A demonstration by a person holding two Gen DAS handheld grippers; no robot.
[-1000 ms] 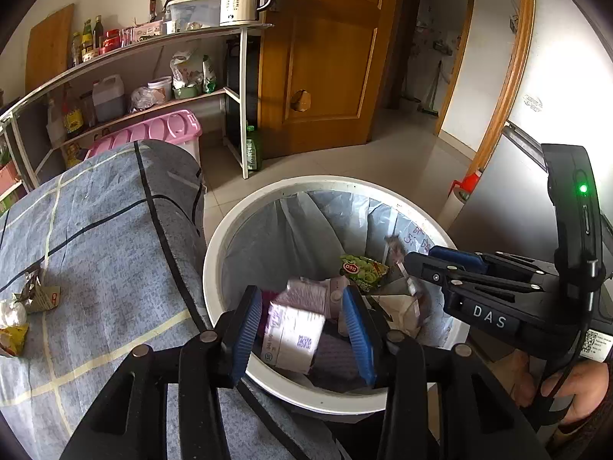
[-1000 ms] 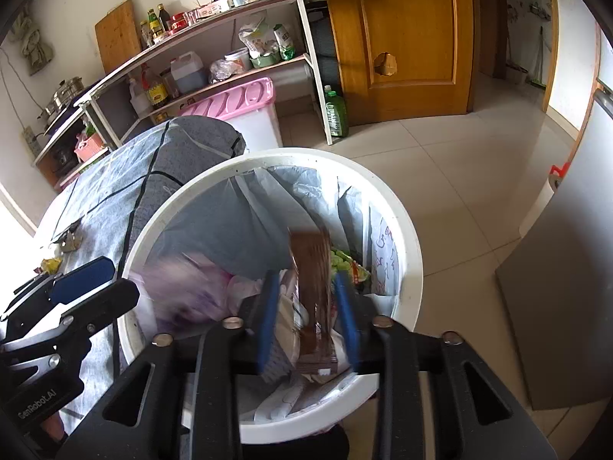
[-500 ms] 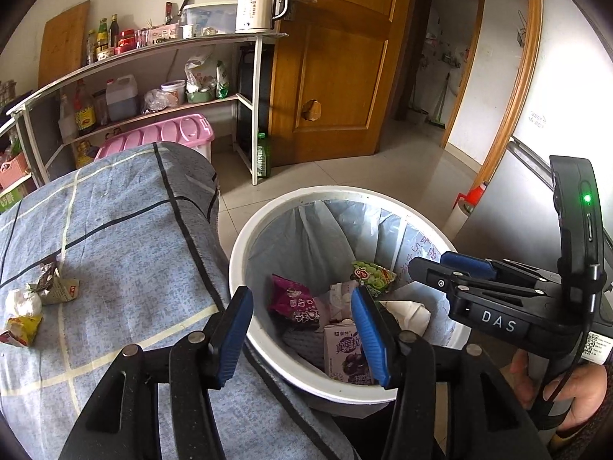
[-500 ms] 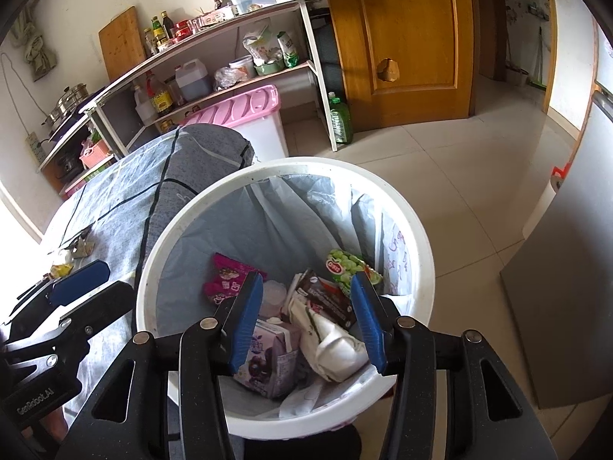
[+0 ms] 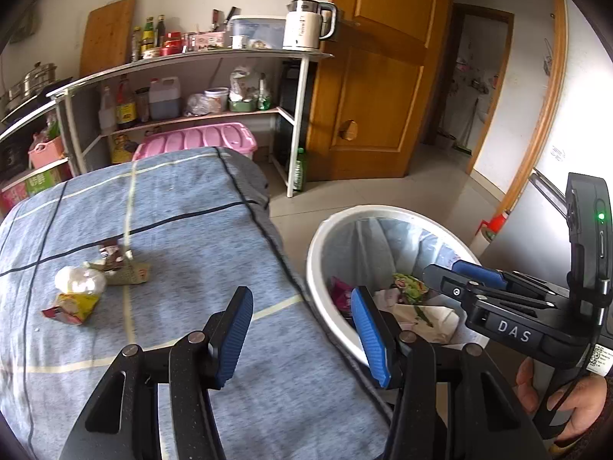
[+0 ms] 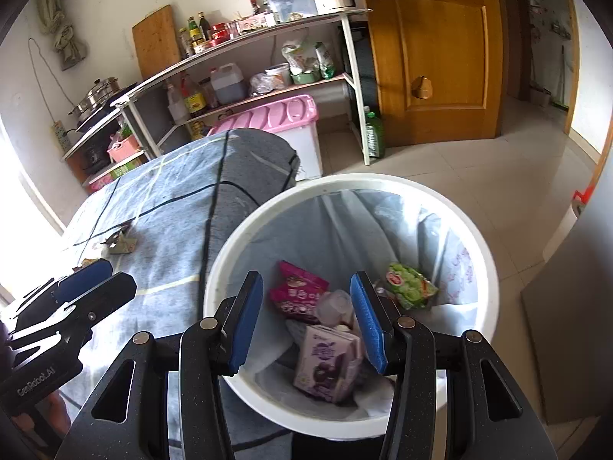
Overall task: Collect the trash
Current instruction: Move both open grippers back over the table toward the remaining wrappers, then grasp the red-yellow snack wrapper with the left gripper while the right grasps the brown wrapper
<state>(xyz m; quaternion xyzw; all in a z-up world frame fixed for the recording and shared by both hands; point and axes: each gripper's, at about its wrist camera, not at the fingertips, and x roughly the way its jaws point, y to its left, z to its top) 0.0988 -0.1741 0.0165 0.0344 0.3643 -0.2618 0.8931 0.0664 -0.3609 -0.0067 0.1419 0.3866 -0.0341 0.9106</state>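
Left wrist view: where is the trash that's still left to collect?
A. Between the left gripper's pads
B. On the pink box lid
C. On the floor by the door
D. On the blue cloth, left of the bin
D: the crumpled wrappers lie on the blue cloth, left of the white bin.

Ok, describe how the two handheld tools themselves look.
Both match: the left tool and right tool have speckled black fingers with silver pivot screws and ribbed blue pads. From the side, the right one shows white "DAS" lettering and a green light, the left one "GenRobot.AI". A dark sleeve cuff shows.
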